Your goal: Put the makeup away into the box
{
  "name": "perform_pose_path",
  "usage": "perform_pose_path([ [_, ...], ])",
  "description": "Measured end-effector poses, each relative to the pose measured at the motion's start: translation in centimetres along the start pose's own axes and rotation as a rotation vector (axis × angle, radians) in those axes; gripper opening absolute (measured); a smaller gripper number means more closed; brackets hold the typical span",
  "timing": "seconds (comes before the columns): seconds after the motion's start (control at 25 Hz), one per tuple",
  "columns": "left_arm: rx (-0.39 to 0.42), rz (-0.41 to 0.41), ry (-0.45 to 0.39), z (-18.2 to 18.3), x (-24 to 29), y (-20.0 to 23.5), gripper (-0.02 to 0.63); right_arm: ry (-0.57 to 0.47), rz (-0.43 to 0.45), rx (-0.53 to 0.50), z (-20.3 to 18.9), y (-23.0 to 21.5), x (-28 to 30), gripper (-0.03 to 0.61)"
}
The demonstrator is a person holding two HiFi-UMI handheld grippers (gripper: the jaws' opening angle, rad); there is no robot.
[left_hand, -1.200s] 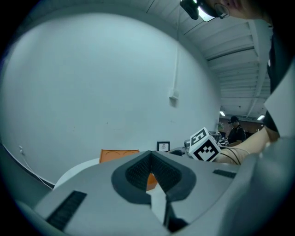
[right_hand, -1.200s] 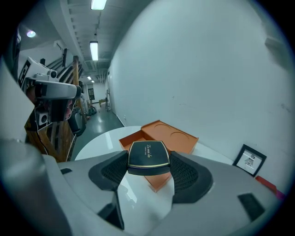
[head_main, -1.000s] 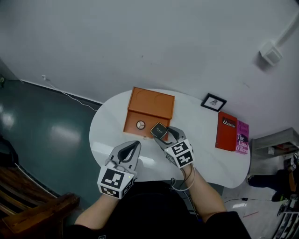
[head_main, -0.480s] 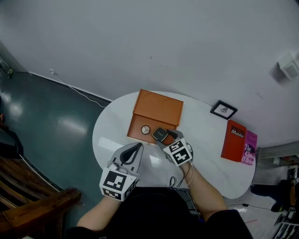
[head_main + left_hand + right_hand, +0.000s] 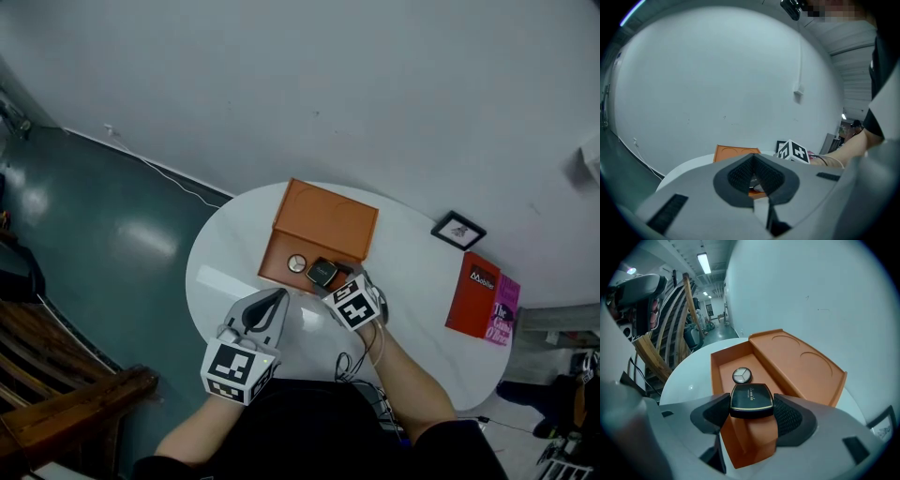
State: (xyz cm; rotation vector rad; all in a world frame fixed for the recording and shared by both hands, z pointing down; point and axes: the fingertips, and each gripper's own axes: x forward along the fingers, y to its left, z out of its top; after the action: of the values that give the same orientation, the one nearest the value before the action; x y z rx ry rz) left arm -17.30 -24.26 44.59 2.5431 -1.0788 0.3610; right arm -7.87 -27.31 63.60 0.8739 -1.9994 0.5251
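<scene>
Right gripper (image 5: 329, 278) over orange box (image 5: 723, 366), fingers (image 5: 788, 416) tight around black compact (image 5: 751, 399).

There is one round white counter (image 5: 225, 267). One orange box (image 5: 328, 223) is on it, with a single lid. There are two pieces of makeup: one black square compact (image 5: 322, 273) and one small round compact (image 5: 297, 263). There are two books, one red book (image 5: 476, 294) and one pink book (image 5: 504, 311), and one framed picture (image 5: 458, 230). There are two grippers, the left gripper (image 5: 274, 298) and the right gripper (image 5: 328, 277). Each has two jaws and one marker cube, making four jaws and two cubes in all. One thin cable (image 5: 169, 178) lies on the floor.
</scene>
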Motion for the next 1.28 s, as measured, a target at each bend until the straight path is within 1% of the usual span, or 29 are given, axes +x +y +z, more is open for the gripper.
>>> perform_pose_path([
  [0.12,-0.01,0.011,0.004,-0.1,0.1,0.8,0.005,0.046,-0.002,-0.023,-0.2,0.0,0.7,0.268],
  [0.2,-0.014,0.014,0.002,0.0,0.2,1.2,0.005,0.055,-0.009,-0.032,-0.1,0.0,0.9,0.268],
  [0.44,-0.005,0.001,0.002,0.3,0.2,1.2,0.005,-0.008,0.011,0.026,0.3,-0.1,0.3,0.268],
  [0.6,0.009,-0.013,-0.008,0.6,-0.2,0.7,0.005,-0.069,-0.033,0.06,1.1,-0.9,-1.5,0.268],
  [0.8,0.036,-0.036,-0.048,1.6,-2.1,-0.5,0.005,-0.151,-0.101,0.081,1.9,-0.7,-4.7,0.267],
  [1.0,0.075,-0.073,-0.081,2.2,-4.4,-2.1,0.005,-0.271,-0.187,0.101,3.3,0.5,-9.9,0.265],
  [1.16,0.063,-0.123,-0.094,2.2,-6.0,-3.0,0.005,-0.367,-0.255,0.127,3.9,1.7,-14.5,0.265],
  [1.28,0.09,-0.142,-0.115,3.0,-6.5,-3.3,0.005,-0.442,-0.296,0.157,4.2,2.2,-17.9,0.265],
])
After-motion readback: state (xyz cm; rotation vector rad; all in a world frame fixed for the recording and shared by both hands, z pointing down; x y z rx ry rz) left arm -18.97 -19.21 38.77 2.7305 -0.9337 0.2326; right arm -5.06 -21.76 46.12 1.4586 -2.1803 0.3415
